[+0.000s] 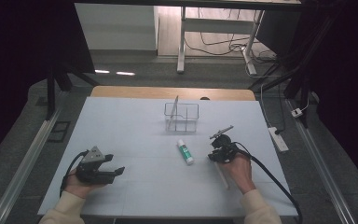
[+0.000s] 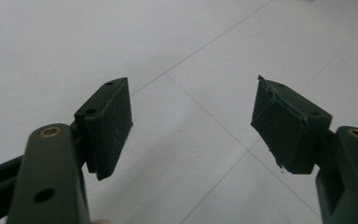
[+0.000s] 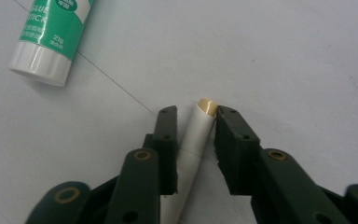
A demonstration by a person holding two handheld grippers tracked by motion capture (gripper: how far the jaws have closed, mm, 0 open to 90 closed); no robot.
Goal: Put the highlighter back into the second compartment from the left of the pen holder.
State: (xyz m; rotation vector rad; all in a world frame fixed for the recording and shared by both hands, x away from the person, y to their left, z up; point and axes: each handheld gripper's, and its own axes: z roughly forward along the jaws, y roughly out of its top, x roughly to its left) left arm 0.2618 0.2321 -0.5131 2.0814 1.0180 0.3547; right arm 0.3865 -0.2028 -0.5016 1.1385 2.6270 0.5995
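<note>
A white pen-like stick [image 3: 198, 135] with a tan tip lies on the white table [image 1: 135, 130], and its tip end sits between the jaws of my right gripper [image 3: 195, 112]. Those jaws stand narrow and touch it on both sides. In the high view the right gripper [image 1: 214, 157] is right of centre, and the stick [image 1: 223, 176] runs back under the hand. A green and white glue stick [image 1: 185, 152] [image 3: 51, 37] lies just left of that gripper. My left gripper [image 1: 116, 171] [image 2: 191, 126] rests at the front left, open, with bare table between its pads.
A clear wire basket [image 1: 182, 116] with dividers stands at the back middle of the table. Beyond the right table edge a power strip [image 1: 278, 139] lies on the floor. A desk frame and cables stand past the far edge.
</note>
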